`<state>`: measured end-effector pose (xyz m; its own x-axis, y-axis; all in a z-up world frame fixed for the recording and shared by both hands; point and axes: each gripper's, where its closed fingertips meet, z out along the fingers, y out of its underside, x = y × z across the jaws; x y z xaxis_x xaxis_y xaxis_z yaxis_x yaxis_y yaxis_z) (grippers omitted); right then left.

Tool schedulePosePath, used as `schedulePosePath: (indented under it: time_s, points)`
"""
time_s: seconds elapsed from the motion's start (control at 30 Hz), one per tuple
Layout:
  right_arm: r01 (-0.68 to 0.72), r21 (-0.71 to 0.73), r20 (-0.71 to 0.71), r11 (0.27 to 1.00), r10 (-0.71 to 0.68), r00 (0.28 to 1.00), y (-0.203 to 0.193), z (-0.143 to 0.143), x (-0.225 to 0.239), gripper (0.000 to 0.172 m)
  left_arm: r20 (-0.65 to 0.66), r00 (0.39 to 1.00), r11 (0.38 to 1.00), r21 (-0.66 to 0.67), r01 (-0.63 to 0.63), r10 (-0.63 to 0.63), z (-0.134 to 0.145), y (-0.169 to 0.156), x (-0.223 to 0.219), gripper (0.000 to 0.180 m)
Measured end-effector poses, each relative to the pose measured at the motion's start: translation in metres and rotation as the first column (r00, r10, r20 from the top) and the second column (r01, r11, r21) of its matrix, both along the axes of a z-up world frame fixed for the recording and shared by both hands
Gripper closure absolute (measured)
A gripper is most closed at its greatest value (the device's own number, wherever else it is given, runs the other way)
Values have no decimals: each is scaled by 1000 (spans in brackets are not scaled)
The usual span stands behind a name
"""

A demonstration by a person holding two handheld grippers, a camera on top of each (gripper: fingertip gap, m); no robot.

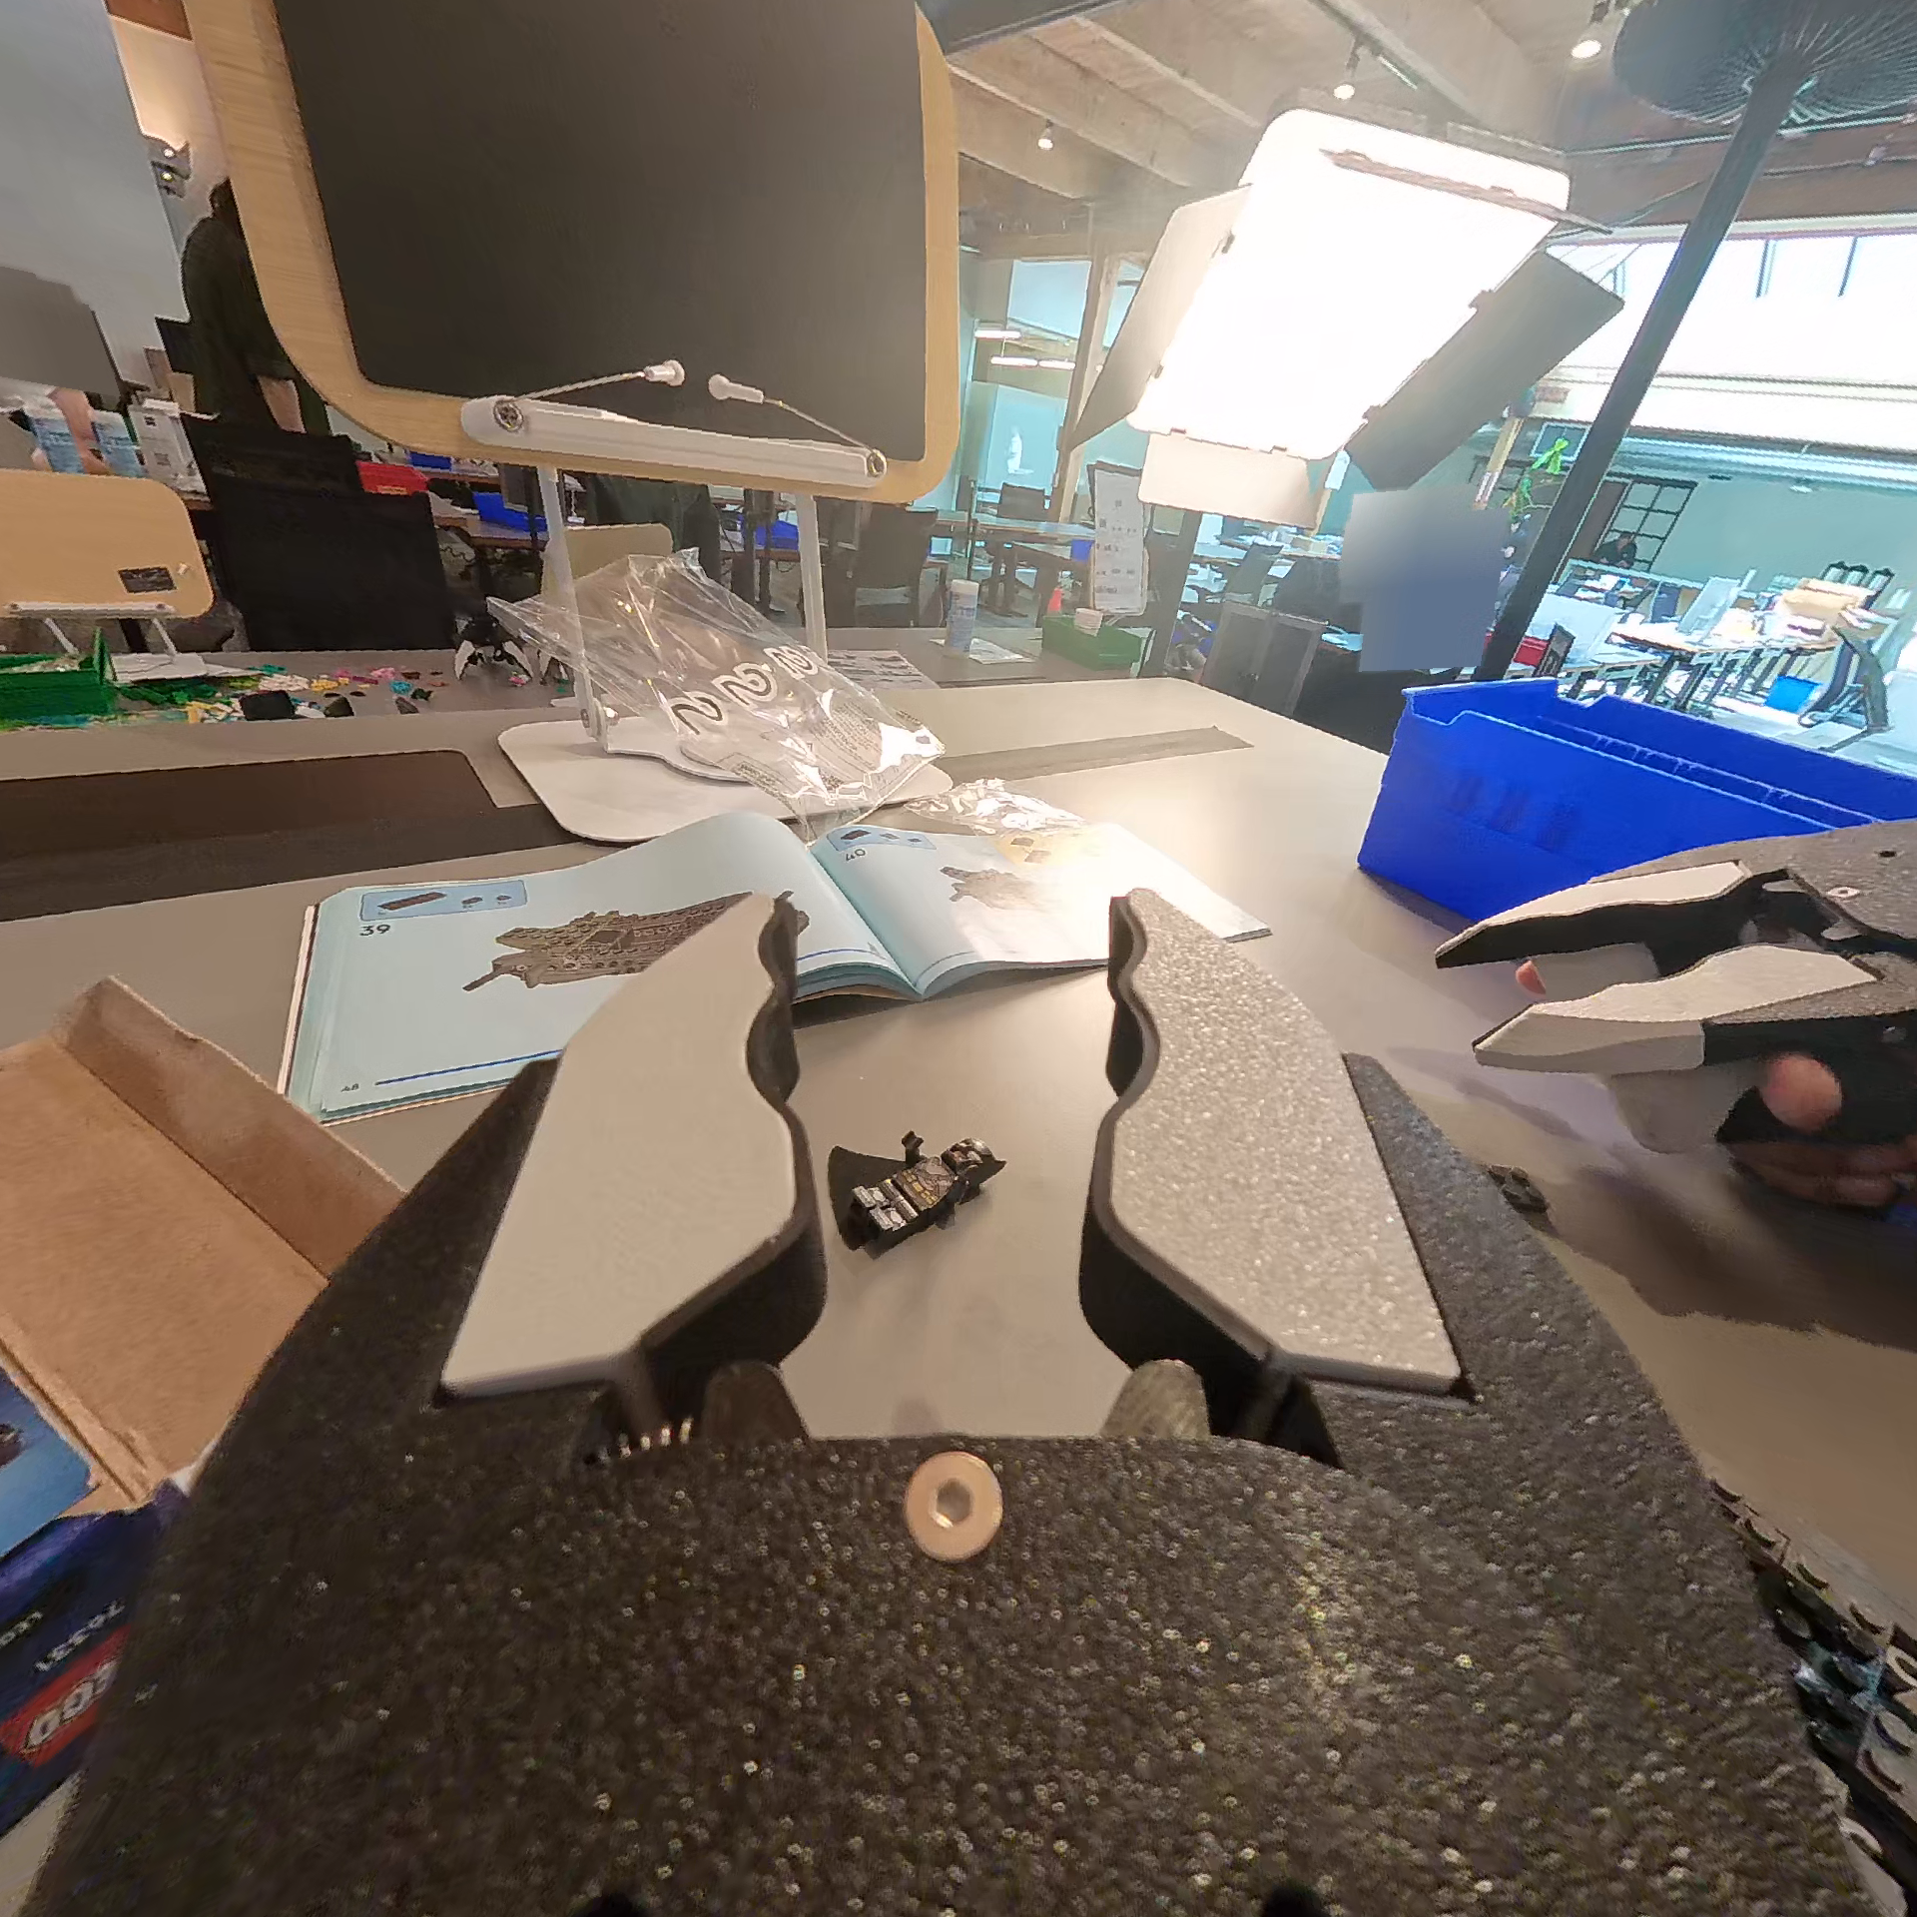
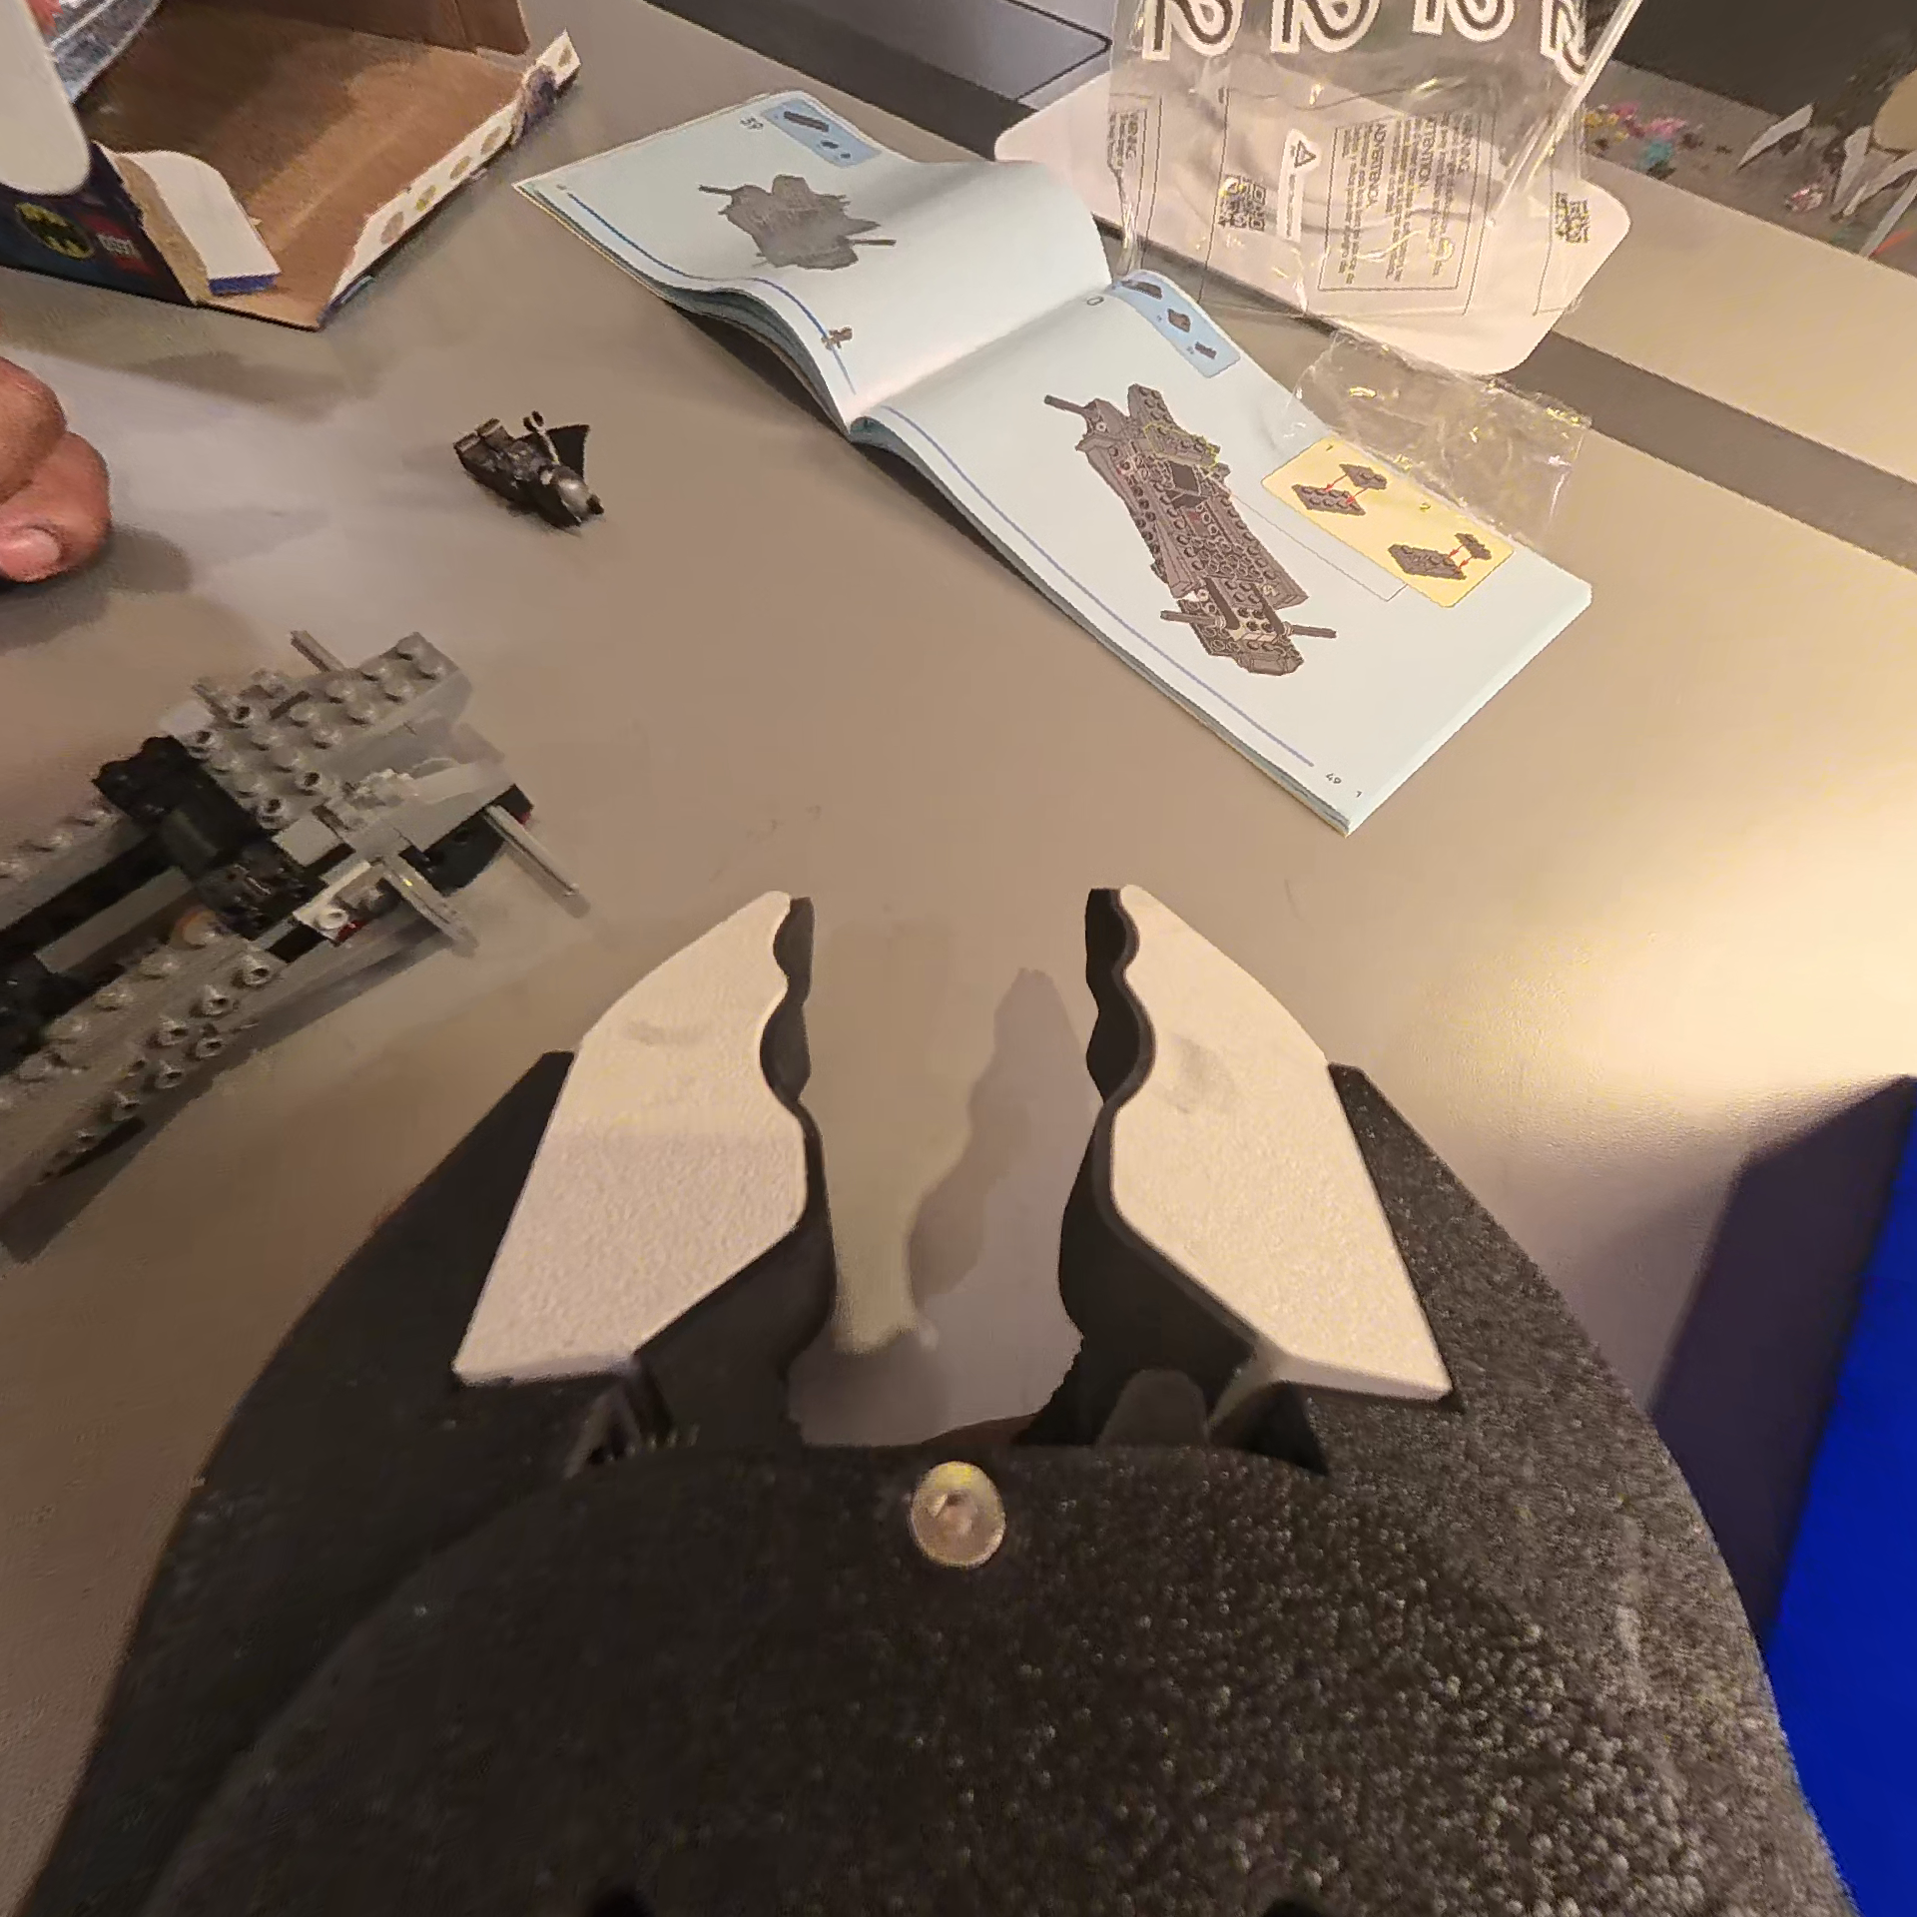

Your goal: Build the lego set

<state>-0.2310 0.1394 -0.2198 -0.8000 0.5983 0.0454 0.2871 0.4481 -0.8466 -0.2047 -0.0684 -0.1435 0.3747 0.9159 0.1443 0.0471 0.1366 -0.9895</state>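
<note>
Minifigure: a small dark toy figure with a black cape lies flat on the grey counter; it sits between the fingers of the left gripper but well back from the tips, touched by neither pad.
Left gripper: fingers spread wide and holding nothing – poised above the figure as if framing it; the counter shows bare between the tips.
Right gripper: fingers also apart and empty; only its own shadow falls on the counter between them; seen from the left view it hangs off to the side, near the blue bin.
Brick model: a grey and black studded build rests on the counter just left of the right gripper, well apart from the figure.
Booklet: a pale blue instruction booklet lies open flat beyond the figure – pages up, readable from the working side.
Bags: clear plastic bags, empty and crumpled, pushed back against a white stand.
Box: an opened cardboard box at the far left edge.
Bin: a blue plastic bin on the right.
</note>
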Motion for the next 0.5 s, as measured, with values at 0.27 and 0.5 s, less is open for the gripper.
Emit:
schedulePosePath:
  time_s: [0.27,0.5]
  points:
    - [-139,-225,2,965,143,990,-10,45,51,124,14,1000,1000,-29,7,-7,-2,4,-2,122]
    - [-114,-165,34,980,121,992,47,102,99,129,14,1000,1000,11,10,-10,-1,0,-2,122]
